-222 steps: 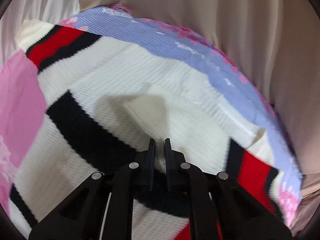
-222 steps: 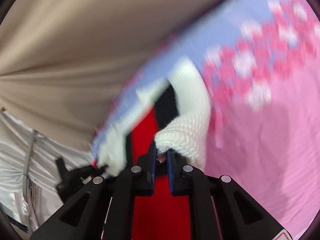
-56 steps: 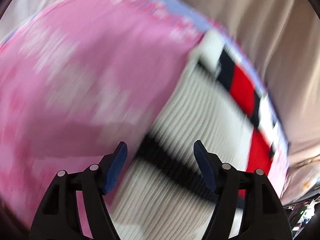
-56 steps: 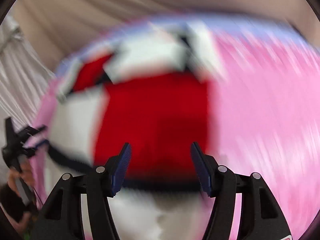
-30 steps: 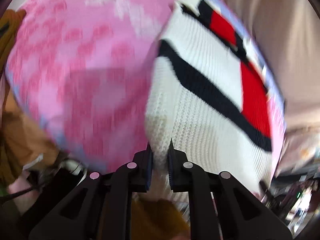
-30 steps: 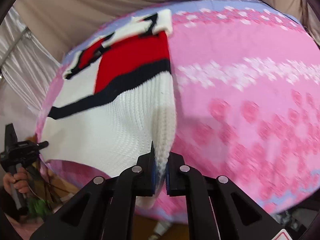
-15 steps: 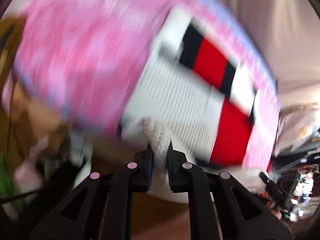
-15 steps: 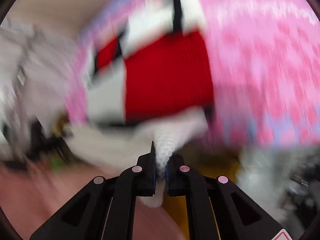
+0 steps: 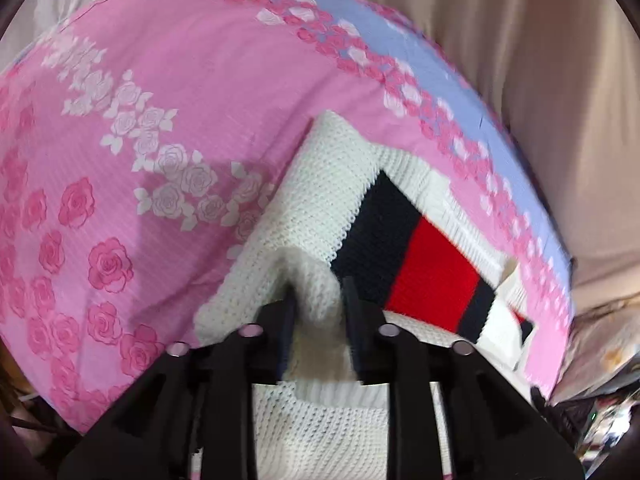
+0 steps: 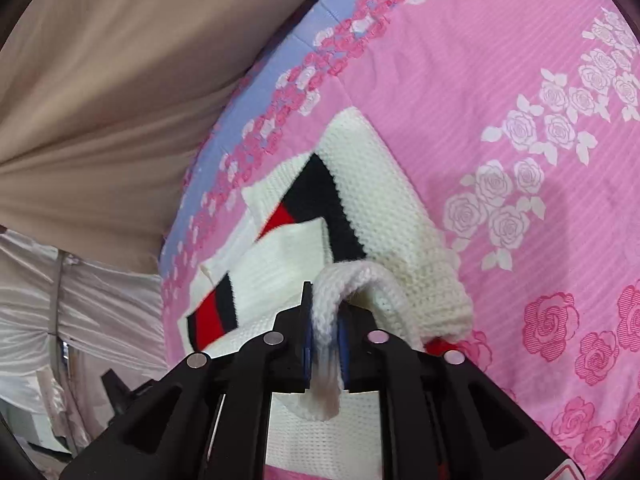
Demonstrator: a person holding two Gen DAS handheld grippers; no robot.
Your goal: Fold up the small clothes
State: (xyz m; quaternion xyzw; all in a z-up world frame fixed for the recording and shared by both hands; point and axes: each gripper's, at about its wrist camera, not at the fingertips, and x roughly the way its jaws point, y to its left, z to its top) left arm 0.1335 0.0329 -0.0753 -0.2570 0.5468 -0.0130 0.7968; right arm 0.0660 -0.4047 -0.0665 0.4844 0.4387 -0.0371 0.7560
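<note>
**White knit sweater held at two points over a rose-print bedsheet**

Between the fingers of the left gripper (image 9: 318,308) a raised fold of the knit sweater (image 9: 320,200) is seen; the jaws have just been opening and stand partly apart, the knit bulging between them, though whether the pads still press on it cannot be told. Directly below the gripper a plain white panel of the sweater hangs down. Just beyond the fingertips the garment lies doubled over: chunky white knit to the left, then a black band and a red block to the right, edged by a ribbed white hem.

In the right wrist view, the right gripper (image 10: 324,336) is closed on a thick loop of white knit, which arches over its left finger and runs down between the blue pads; these jaws have just eased slightly wider. Ahead and to the left lie folded layers with black and red stripes; to the right sits a rolled ribbed cuff.

Beyond the sweater, on all sides, a pink bedsheet (image 9: 180,80) with white and deep-pink roses is spread, bordered in lilac. Farthest back, a beige curtain (image 10: 120,80) hangs.
</note>
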